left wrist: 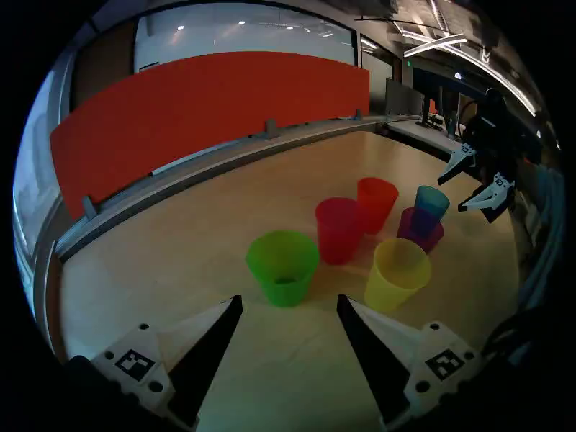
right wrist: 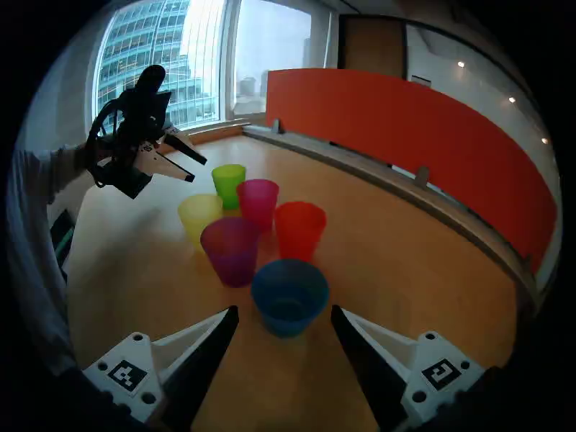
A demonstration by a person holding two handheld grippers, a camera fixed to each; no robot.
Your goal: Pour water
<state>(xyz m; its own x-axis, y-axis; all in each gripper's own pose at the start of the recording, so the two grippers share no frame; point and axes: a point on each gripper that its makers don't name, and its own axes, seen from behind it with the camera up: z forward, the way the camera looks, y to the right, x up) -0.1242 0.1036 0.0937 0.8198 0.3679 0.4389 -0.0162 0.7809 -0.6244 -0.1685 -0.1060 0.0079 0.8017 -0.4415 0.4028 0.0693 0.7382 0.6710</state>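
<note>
Lining up for a first grasp: left gripper (left wrist: pixel 289 298) hovers low over the table (left wrist: pixel 180 252), fingers spread wide and holding nothing, green cup (left wrist: pixel 283 265) centred just ahead of the gap. Right gripper (right wrist: pixel 284 309) is likewise wide open and empty, facing the blue cup (right wrist: pixel 289 295) from the opposite side of the cluster.

Cups stand upright in a tight group: green at the left gripper's end, then yellow cup (left wrist: pixel 397 272), pink cup (left wrist: pixel 338 229), orange cup (left wrist: pixel 376 203), purple cup (left wrist: pixel 420 227), blue at the far end. Pink and orange look to be touching. Which cup holds water: cannot tell.

Judgement on the step: take the end cups only, since each has bare table on its outer side. Close on the wall below the rim, squarely, so thin plastic does not buckle. Lift straight up before tilting, because yellow sits just beside green and purple just beside blue.

Room: open wood on both long sides. Red partition (left wrist: pixel 201 115) and its rail bound the far edge, well apart from the cups.
</note>
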